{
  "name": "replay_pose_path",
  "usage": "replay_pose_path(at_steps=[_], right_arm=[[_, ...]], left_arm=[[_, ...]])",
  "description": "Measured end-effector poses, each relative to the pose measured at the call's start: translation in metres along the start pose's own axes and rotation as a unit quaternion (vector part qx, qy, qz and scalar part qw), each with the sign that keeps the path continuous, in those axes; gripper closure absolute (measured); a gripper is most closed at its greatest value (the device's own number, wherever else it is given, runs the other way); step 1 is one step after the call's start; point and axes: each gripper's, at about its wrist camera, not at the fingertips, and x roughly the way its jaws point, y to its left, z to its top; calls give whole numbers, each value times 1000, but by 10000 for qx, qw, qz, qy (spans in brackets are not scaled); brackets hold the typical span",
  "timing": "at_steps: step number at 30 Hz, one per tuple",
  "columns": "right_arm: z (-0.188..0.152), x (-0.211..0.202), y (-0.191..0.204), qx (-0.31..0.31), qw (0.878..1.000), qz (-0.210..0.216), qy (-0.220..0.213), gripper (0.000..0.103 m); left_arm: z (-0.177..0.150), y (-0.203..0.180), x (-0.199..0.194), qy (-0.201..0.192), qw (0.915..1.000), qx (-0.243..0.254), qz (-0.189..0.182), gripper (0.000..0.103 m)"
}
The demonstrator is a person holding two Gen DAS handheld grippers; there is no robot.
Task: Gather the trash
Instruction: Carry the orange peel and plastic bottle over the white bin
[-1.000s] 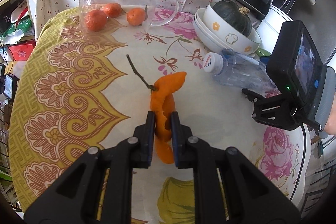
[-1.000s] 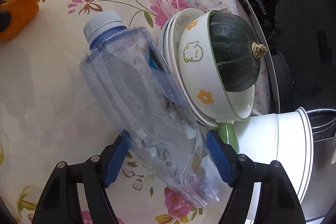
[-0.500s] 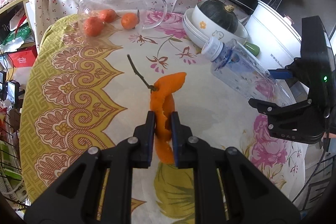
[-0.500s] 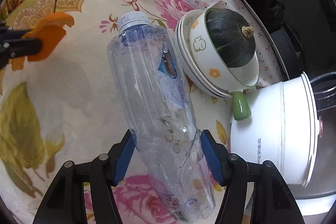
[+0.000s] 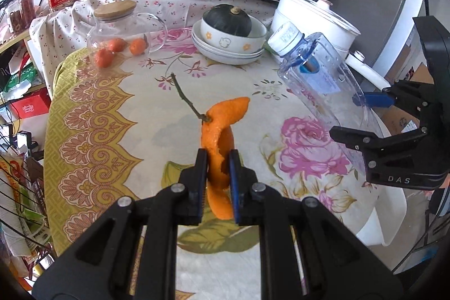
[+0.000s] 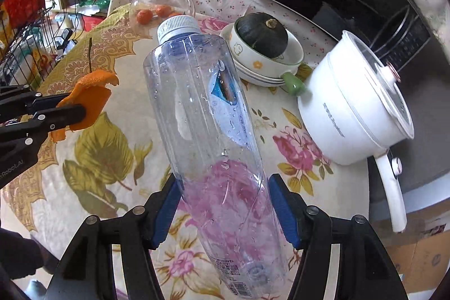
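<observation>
Floral cloth in yellow, white and pink covers the round table (image 5: 92, 131), the largest thing here, with a white cooking pot (image 6: 357, 114), a glass jug (image 5: 118, 33) with tangerines lying by it, and a stack of bowls (image 5: 233, 41) carrying a dark green squash all standing toward its far side. Above the cloth, lifted clear of it, the clear plastic bottle (image 6: 208, 114) sits in the right gripper (image 6: 225, 211), whose blue pads press on its lower body at a middling spread, cap pointing away from the hand. The bottle looks empty but for droplets, so it should be very light, thin-walled and apt to buckle or slide under a hard squeeze; the ribbed lower body where it is held seems the firmer place, though the long neck end could swing. Smaller, the orange peel (image 5: 219, 137) with its twig stem hangs in the air, pinched in the left gripper (image 5: 218, 176), whose jaws are nearly closed on the strip's middle. It is soft, limp and weightless, likely to tear if tugged, so a grip across the thick curl suits it. No bin shows in either view.
</observation>
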Motion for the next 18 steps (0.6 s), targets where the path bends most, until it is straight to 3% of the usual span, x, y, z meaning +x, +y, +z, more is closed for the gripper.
replay_pose_path(at_steps=[10,18], right_arm=[[-74,-70,-31,975,9929,35,-674,39],[-135,-97,-53,1534,9830,27,-1006,38]], left_arm=[[-24,-48,-34,-97,9991,296,-294,87],[-42,-86,-43,-135,9971,499,-565,87]])
